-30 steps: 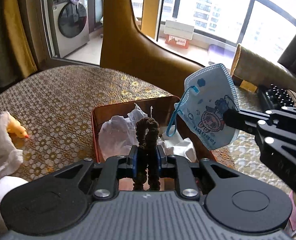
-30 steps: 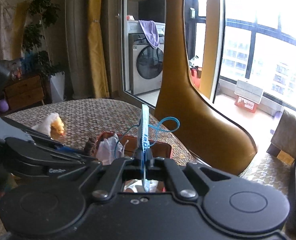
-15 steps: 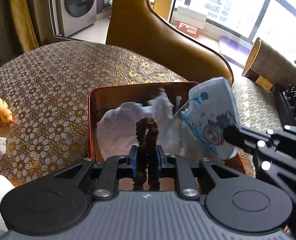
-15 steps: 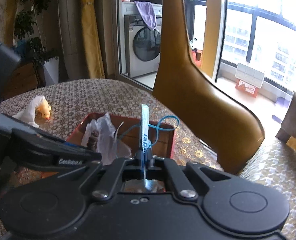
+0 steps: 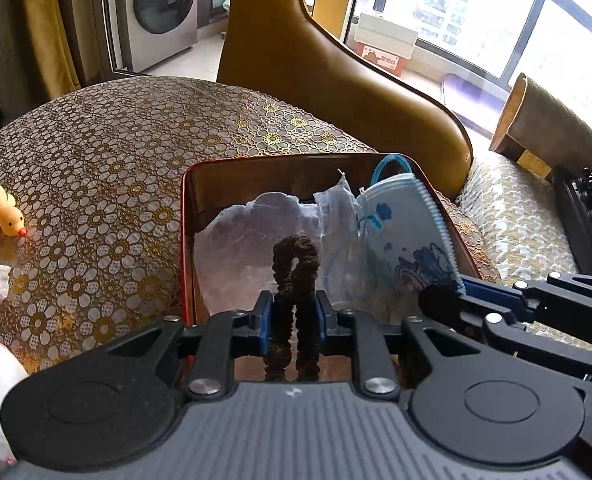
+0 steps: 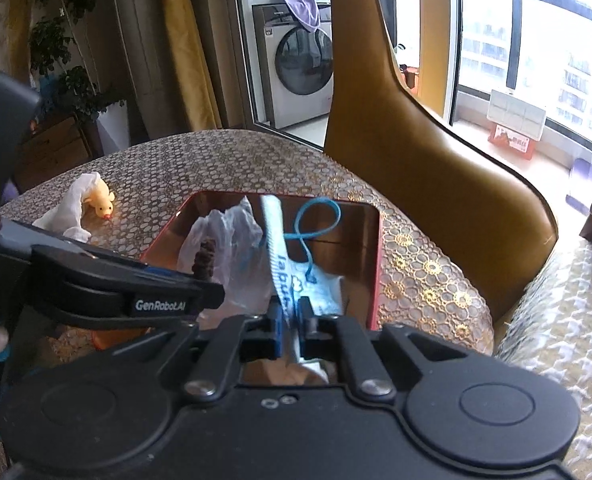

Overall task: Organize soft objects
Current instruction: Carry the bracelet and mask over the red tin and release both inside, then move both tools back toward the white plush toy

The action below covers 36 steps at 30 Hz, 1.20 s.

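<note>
So both my jaws were opening over the red box [image 5: 188, 216]: left gripper [image 5: 294, 314] around the brown scrunchie [image 5: 296, 256], right gripper [image 6: 289, 316] around the face mask [image 6: 284, 264].

Brown hair tie [image 5: 296, 276] looped upright over red box [image 5: 184, 240], blue-edged face mask [image 5: 407, 240] standing inside beside crumpled plastic [image 5: 256, 240]

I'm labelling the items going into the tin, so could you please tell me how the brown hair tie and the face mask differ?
The hair tie is a dark brown ruched fabric loop; the face mask is a broad, pale blue printed sheet with blue ear loops. The hair tie stands between the left gripper pads, whose jaws are opening; the face mask sits edge-on in the right gripper, also opening. Both are soft and over the red tin.
</note>
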Motion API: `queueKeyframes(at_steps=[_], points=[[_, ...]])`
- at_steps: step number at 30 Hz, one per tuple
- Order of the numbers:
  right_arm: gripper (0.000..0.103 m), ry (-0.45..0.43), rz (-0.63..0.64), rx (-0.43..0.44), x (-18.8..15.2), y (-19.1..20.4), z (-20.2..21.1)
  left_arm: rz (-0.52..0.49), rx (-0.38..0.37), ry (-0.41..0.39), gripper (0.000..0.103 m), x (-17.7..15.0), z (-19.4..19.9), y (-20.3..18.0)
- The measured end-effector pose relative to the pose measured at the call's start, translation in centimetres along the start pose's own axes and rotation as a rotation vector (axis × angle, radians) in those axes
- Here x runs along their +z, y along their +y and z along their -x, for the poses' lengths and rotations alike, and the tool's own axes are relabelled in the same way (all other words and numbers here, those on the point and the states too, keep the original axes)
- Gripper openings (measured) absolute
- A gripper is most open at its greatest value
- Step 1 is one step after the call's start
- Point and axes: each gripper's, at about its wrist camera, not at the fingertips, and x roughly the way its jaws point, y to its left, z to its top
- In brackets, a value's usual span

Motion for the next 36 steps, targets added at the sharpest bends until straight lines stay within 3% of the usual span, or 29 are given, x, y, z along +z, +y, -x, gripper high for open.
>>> queueKeyframes(at_steps=[7, 9, 11, 13, 30, 36], points=[[0.017, 0.015, -0.027, 0.011, -0.1, -0.1, 0.4, 0.007, 0.011, -0.001, 0.022, -0.2, 0.4, 0.1], [0.017, 0.017, -0.029, 0.015, -0.2, -0.1, 0.6, 0.009, 0.004, -0.007, 0.03, -0.2, 0.7, 0.1], [0.018, 0.021, -0.03, 0.01, -0.2, -0.1, 0.8, 0.003, -0.002, -0.017, 0.061, -0.2, 1.0, 0.0], [0.023, 0.033, -0.039, -0.013, -0.1, -0.2, 1.1, 0.001, -0.01, -0.041, 0.069, -0.3, 1.6, -0.1], [0.049, -0.019, -0.081, 0.02, 0.0, 0.0, 6.4, 0.001, -0.039, -0.116, 0.069, -1.5, 8.3, 0.1], [0.059, -0.058, -0.059, 0.028, -0.1, 1.6, 9.1, 0.0, -0.045, -0.153, 0.077, -2.8, 12.4, 0.7]])
